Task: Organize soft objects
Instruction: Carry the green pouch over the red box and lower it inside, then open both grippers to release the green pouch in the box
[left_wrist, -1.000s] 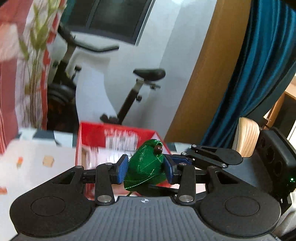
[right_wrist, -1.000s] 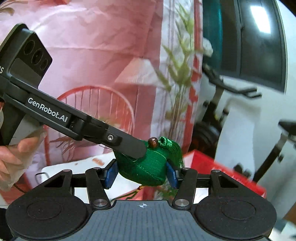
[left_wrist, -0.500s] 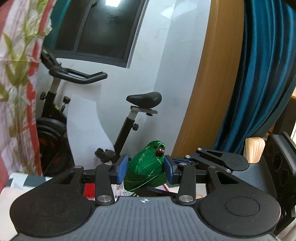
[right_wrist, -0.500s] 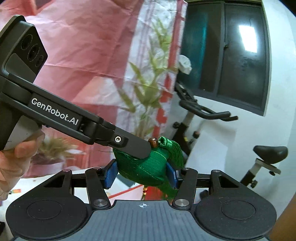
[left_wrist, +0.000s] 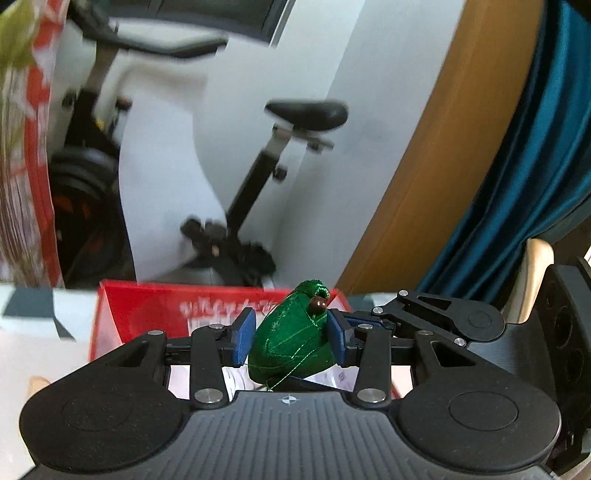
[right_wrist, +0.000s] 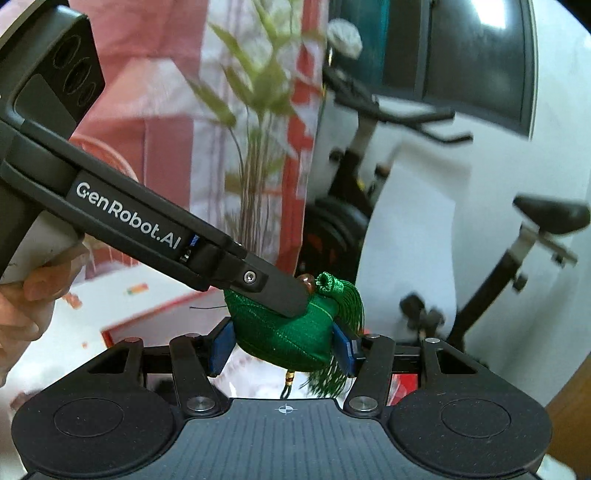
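A green silk sachet (left_wrist: 291, 339) with a brown bead and a green tassel (right_wrist: 349, 306) hangs in the air, held by both grippers at once. In the left wrist view my left gripper (left_wrist: 291, 334) is shut on the sachet, its blue pads pressing both sides. In the right wrist view my right gripper (right_wrist: 282, 345) is shut on the same sachet (right_wrist: 291, 343) from another side. The left gripper (right_wrist: 288, 304) reaches in from the left, one finger lying over the sachet. A red open box (left_wrist: 147, 314) sits just behind and below the sachet.
An exercise bike (left_wrist: 258, 206) stands past the table by a white wall. A floral curtain (right_wrist: 166, 92) hangs at the left and a blue curtain (left_wrist: 517, 166) at the right. A person's hand (right_wrist: 22, 306) holds the left gripper over the white tabletop (right_wrist: 147, 306).
Both grippers have swung sideways and dipped together, still holding the sachet. The red box, almost out of the left wrist view half a second ago, is back in it behind the sachet.
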